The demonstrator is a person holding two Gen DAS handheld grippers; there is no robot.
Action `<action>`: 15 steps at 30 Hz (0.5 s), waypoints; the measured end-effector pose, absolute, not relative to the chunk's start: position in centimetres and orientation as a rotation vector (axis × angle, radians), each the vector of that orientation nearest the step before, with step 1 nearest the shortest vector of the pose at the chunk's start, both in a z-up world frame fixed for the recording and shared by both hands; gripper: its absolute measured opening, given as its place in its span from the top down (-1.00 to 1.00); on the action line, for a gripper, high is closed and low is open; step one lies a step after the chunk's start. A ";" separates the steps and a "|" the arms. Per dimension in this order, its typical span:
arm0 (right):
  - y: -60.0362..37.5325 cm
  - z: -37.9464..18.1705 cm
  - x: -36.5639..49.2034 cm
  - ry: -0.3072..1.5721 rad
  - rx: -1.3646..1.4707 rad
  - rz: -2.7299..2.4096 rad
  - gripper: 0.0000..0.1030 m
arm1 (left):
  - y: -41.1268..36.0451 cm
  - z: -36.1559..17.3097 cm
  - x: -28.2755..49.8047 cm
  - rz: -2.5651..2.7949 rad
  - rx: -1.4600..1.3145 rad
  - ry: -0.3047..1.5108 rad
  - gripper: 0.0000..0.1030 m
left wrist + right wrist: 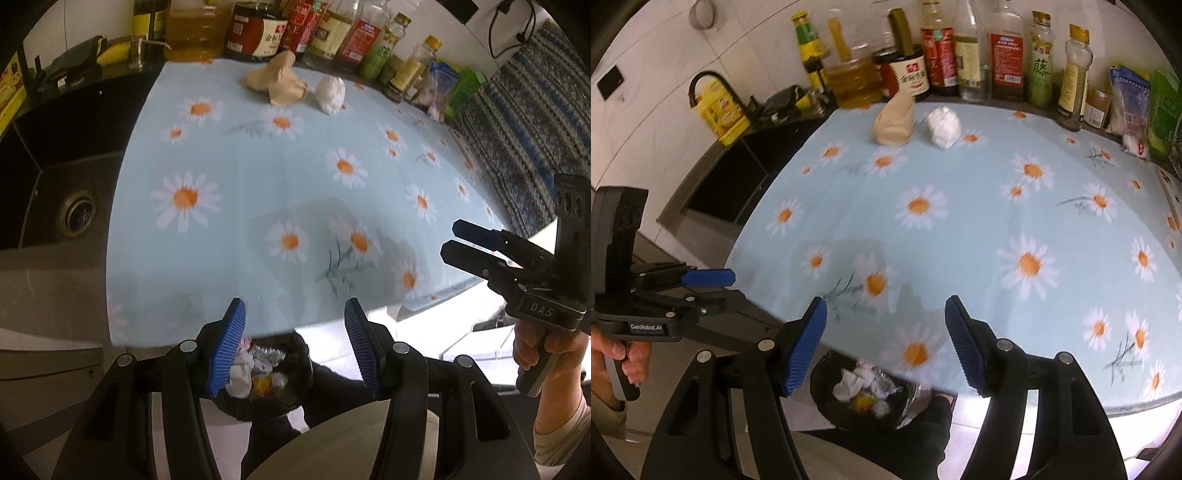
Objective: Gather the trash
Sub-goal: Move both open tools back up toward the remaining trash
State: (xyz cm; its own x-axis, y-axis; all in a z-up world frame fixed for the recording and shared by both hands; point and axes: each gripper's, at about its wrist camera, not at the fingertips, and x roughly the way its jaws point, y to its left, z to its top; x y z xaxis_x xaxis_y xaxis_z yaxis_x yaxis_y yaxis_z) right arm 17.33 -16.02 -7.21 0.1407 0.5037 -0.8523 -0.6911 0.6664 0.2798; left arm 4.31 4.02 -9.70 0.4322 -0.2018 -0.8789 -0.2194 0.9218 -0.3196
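A crumpled beige paper wad [277,79] [894,120] and a crumpled white tissue [330,92] [943,126] lie at the far side of the daisy-print tablecloth [258,166] [960,221]. A black trash bin [291,354] [827,398] holding several scraps sits below the table's near edge. My left gripper [293,343] is open and empty above the bin; it also shows in the right wrist view [718,288]. My right gripper [884,343] is open and empty at the near edge; it shows in the left wrist view [452,240] too.
A row of sauce and oil bottles [295,29] [960,55] lines the wall behind the trash. A black sink [55,177] lies left of the table. Packets [1134,110] stand at the far right.
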 end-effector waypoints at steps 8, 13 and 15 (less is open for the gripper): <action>-15.0 -6.8 22.5 1.118 -0.190 0.884 -0.29 | 5.2 -8.8 8.5 0.083 -0.449 1.127 -0.05; -13.9 -7.3 26.0 1.122 -0.193 0.907 -0.29 | 5.9 -8.5 11.4 0.125 -0.476 1.123 -0.05; -13.4 -7.5 27.5 1.124 -0.198 0.917 -0.29 | 6.1 -8.4 12.4 0.137 -0.480 1.124 -0.05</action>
State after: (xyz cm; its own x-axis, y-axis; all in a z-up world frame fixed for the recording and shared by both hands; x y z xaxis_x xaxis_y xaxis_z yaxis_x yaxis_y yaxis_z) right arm 27.47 -13.36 -7.47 0.1230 0.5296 -0.8393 -0.7153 0.6335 0.2950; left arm 12.35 6.13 -8.36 0.4354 -0.1328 -0.8904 -0.3426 0.8902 -0.3003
